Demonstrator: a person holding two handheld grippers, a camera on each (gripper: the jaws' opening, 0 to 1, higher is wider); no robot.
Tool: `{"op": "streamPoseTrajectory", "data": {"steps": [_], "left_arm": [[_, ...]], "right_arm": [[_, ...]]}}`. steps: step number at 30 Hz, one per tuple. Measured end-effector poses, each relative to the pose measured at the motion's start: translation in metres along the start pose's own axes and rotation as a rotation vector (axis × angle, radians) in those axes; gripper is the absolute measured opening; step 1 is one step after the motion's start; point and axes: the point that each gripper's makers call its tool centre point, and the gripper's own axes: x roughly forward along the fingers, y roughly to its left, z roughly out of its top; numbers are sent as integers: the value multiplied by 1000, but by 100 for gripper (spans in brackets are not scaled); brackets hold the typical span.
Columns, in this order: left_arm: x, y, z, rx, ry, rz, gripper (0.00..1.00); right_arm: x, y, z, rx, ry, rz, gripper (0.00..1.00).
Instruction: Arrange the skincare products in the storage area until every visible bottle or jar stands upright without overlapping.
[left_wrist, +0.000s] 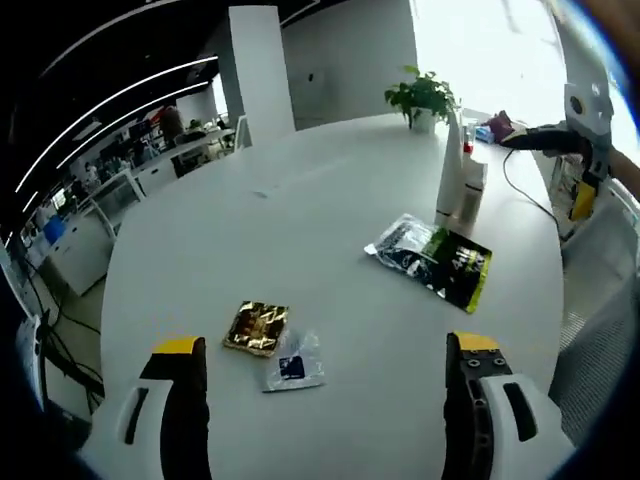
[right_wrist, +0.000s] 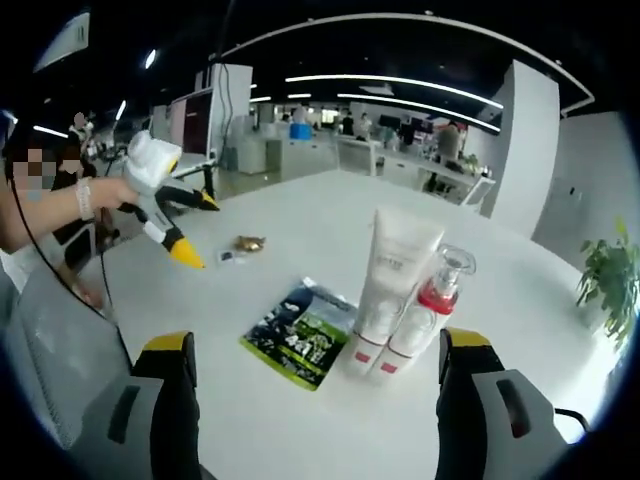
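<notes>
A white tube stands on its cap on the white table, touching a white pump bottle with a red collar; both are upright just ahead of my right gripper, which is open and holds nothing. In the left gripper view the tube and the pump bottle stand far off to the right. My left gripper is open above the table, with nothing between its fingers. The left gripper also appears at the left of the right gripper view, held in a person's hand.
A black-and-green packet lies flat next to the tube. A gold sachet and a small clear sachet lie close to my left gripper. A potted plant stands at the table's far edge. The right gripper hangs past the bottles.
</notes>
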Motion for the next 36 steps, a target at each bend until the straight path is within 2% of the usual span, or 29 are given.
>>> {"op": "streamPoseTrajectory", "data": {"steps": [2,5,8,10,12,14,15,18,20,28,30,36], "left_arm": [[6,4,-1,-11,3,-17,96],[12,9,-3,3,14,-8,95],[18,15,-6,12,30,-12,91],[29,29,-10,4,39,-19,88],[29,29,-12,1,42,-26,87],[35,34,-16,-33,70,-32,84],[39,43,-18,-38,78,-27,83],[45,46,-15,-37,76,-20,82],[56,55,-16,-47,75,-17,80],[66,62,-15,-65,87,-17,62],[71,71,-17,-63,85,-11,63],[73,68,-19,-68,115,-27,62]], "right_arm": [[0,0,-1,4,1,5,100],[0,0,1,18,-9,5,100],[0,-2,2,13,-12,-2,100],[1,-2,0,12,-3,3,100],[1,-1,0,12,-1,8,100],[1,2,0,11,3,25,99],[1,2,1,11,0,28,97],[1,3,4,8,-7,28,97],[1,3,3,13,-5,29,97],[0,-2,2,28,-1,10,97],[0,-3,1,35,-2,7,97],[-1,-5,-3,47,6,2,96]]}}
